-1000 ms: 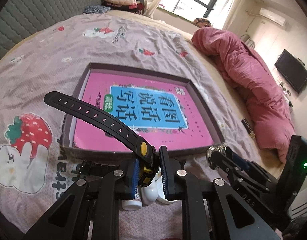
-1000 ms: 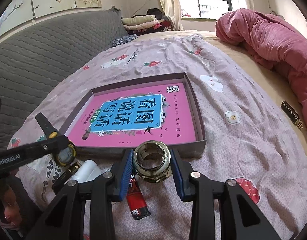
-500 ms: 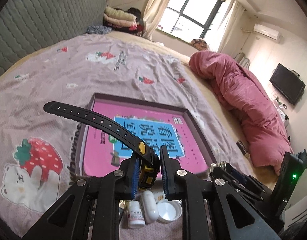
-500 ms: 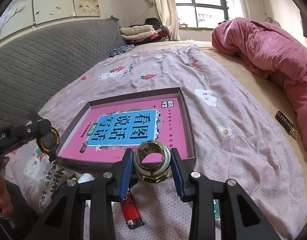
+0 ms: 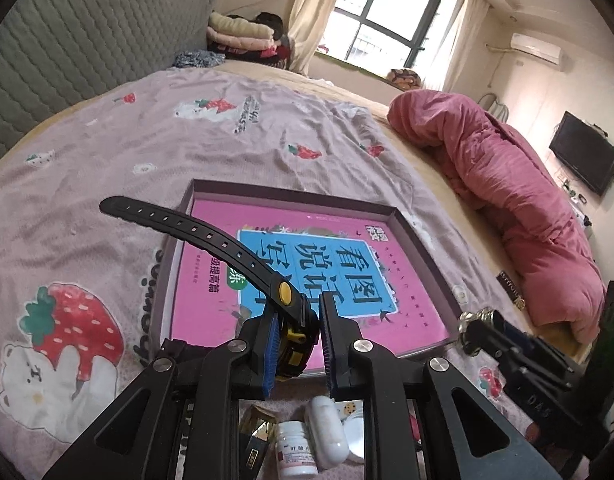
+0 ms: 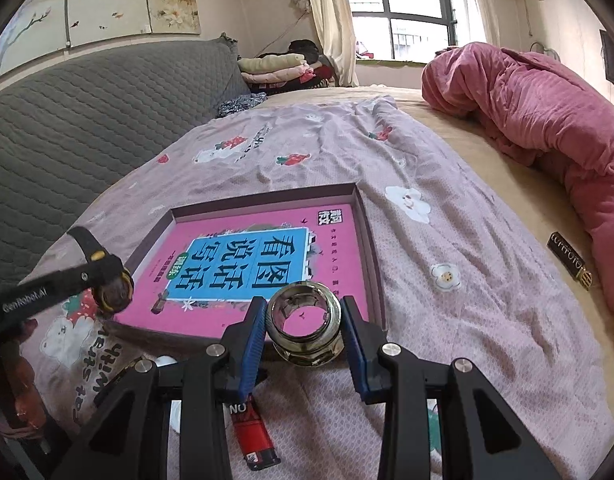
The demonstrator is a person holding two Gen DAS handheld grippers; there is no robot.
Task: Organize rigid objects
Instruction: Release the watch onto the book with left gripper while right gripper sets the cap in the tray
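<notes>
My left gripper (image 5: 297,344) is shut on a black and yellow wristwatch (image 5: 291,336); its strap (image 5: 179,218) sticks up to the left, above the near edge of a shallow box (image 5: 291,196) lined with a pink book. My right gripper (image 6: 303,328) is shut on a shiny metal ring nut (image 6: 304,328), held above the box's near rim (image 6: 381,292). The watch also shows in the right wrist view (image 6: 113,290), and the nut in the left wrist view (image 5: 473,326).
On the strawberry-print sheet below the grippers lie a white pill bottle (image 5: 297,454), a white capsule case (image 5: 327,432), a gold-tipped black item (image 5: 257,438) and a red lighter (image 6: 253,438). A pink duvet (image 6: 547,120) lies at right, with a black tag (image 6: 569,260) beside it.
Both grippers have risen and tilted up with their objects still held; the box now sits lower and farther in both views, and the small items below show more.
</notes>
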